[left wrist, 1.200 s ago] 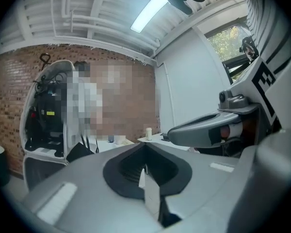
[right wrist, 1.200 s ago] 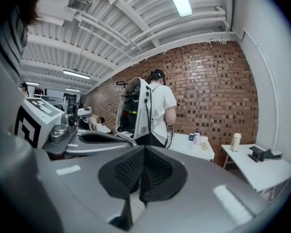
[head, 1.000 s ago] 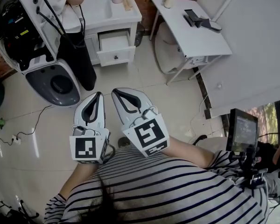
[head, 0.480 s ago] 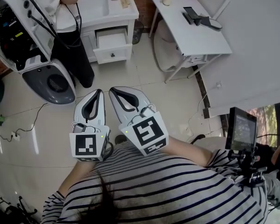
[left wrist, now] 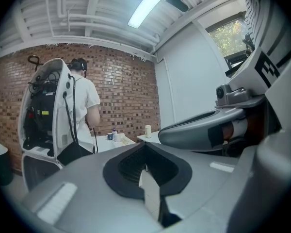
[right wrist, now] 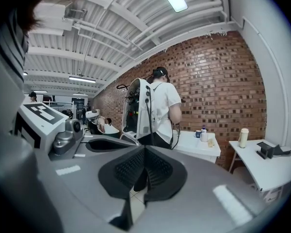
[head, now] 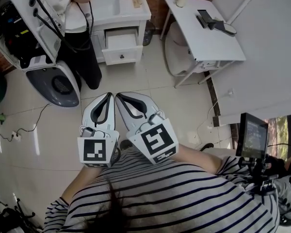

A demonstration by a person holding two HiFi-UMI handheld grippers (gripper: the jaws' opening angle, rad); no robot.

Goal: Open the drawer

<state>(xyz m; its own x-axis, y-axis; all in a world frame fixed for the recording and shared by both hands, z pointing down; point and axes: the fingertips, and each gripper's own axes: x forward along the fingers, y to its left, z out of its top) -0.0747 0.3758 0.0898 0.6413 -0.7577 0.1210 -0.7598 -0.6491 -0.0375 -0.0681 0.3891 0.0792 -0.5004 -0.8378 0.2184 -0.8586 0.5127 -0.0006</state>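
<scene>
The left gripper (head: 107, 95) and right gripper (head: 119, 96) sit side by side at the person's chest, jaws together, holding nothing. Well apart, the cabinet (head: 112, 9) has its drawer (head: 120, 46) partly out.

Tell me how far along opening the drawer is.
Done, it seems: the drawer stands pulled out of the white cabinet. In hand: nothing. The left tool and right tool are both shut and empty, held side by side far from the cabinet. Left: probably nothing, unless the drawer should come out further.
</scene>
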